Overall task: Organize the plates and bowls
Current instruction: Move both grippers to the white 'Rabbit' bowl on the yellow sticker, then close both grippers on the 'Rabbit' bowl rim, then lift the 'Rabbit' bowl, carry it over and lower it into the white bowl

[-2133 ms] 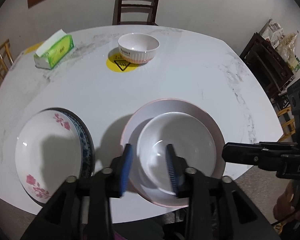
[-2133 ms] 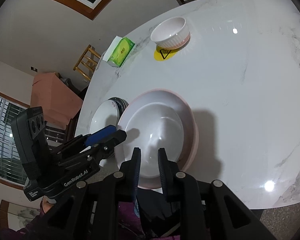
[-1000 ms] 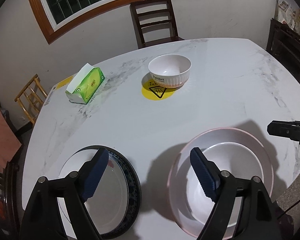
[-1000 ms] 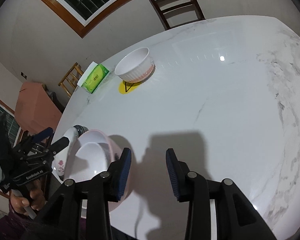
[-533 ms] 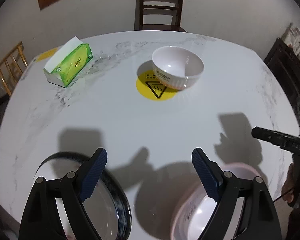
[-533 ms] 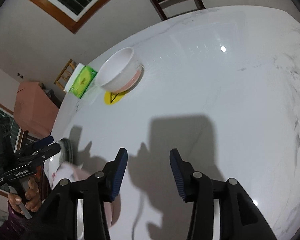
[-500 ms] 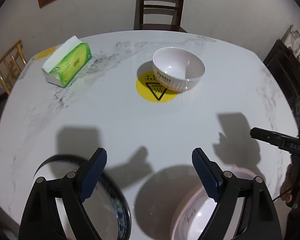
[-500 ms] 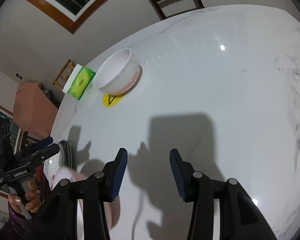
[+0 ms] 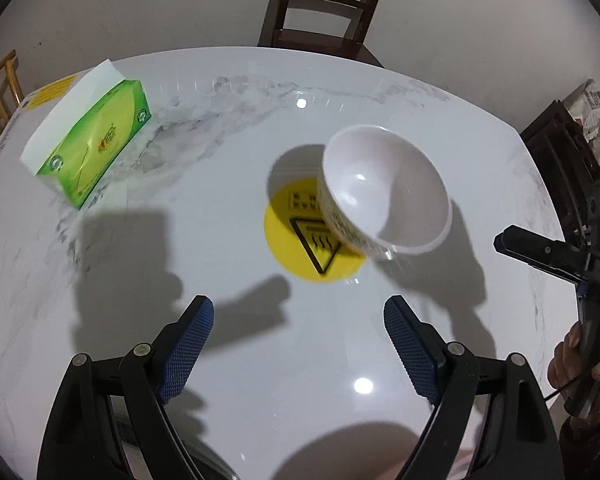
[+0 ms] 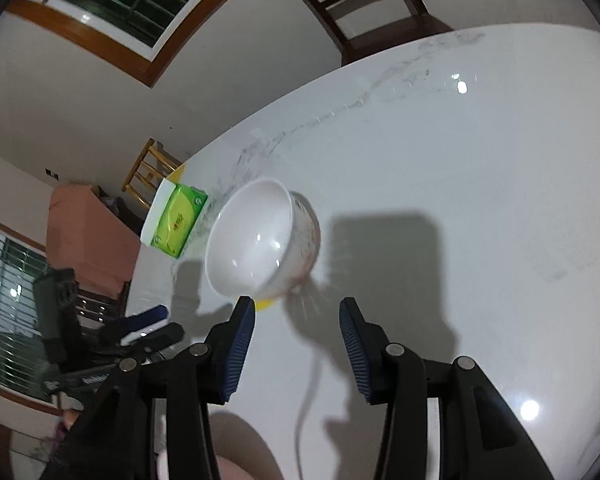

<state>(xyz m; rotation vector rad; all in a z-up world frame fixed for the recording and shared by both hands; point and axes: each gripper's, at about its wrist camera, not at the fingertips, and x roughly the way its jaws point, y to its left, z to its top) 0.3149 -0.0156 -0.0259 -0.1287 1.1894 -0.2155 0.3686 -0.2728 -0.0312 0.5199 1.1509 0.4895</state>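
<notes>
A white ribbed bowl [image 9: 384,188] stands partly on a round yellow warning sticker [image 9: 308,248] in the middle of the white marble table [image 9: 220,360]. My left gripper [image 9: 298,312] hovers just short of it, open wide, with nothing between its blue pads. In the right wrist view the same bowl [image 10: 260,240] sits just beyond the left fingertip of my right gripper [image 10: 296,312], which is open and empty. Each gripper shows in the other's view: the right gripper [image 9: 540,248] at the right edge, the left gripper [image 10: 140,328] at the lower left.
A green tissue box [image 9: 96,144] lies at the table's far left. A dark wooden chair [image 9: 324,4] stands behind the table. The dark plate rim [image 9: 204,456] just shows at the bottom edge. A hand [image 9: 580,368] holds the right gripper.
Both grippers have moved forward over the table, away from the stacked plates and up to the ribbed bowl. The plates have dropped out of the bottom of both views. The right jaws stand a little wider.
</notes>
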